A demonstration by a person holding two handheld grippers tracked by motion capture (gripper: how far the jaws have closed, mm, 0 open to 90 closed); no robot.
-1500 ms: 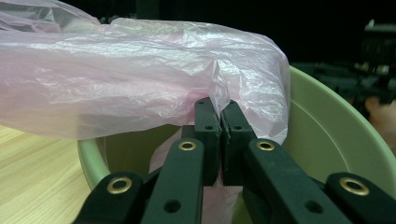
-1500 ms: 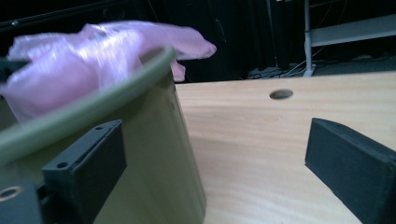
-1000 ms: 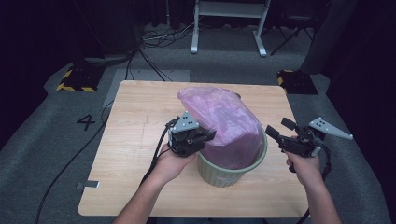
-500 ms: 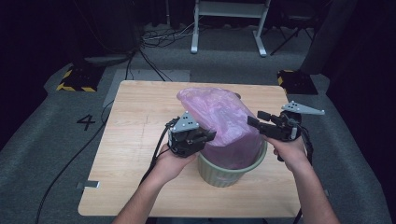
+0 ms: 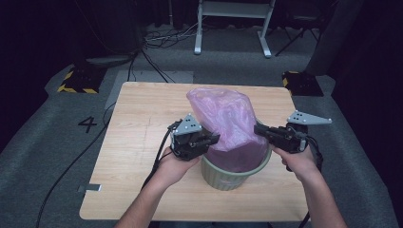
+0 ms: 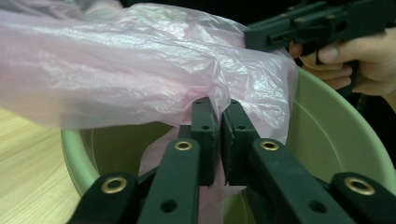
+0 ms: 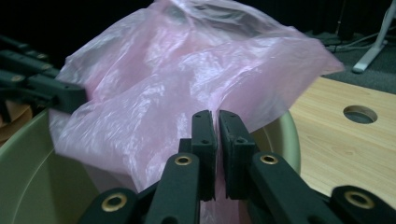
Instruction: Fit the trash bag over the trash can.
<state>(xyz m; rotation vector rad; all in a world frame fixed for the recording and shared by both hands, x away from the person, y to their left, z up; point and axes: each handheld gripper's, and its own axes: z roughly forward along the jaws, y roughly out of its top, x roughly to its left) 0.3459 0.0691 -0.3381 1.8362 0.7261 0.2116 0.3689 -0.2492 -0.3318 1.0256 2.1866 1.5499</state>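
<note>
Pink plastic bag [image 5: 228, 124] is being held puffed up over the green bucket [image 5: 236, 170], its lower part hanging inside | left gripper [image 5: 212, 140] is clamped on the bag's film at the near-left rim | right gripper [image 5: 260, 130], jaws just closed, is pinching the film opposite | bucket is sitting on the wooden table [image 5: 138, 128]

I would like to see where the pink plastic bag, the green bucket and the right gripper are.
pink plastic bag [image 5: 223, 116]: high view, on the puffed upper part of the film.
green bucket [image 5: 228, 178]: high view, on the near outer wall.
right gripper [image 5: 259, 129]: high view, at the tips of its jaws, at the bag.
</note>
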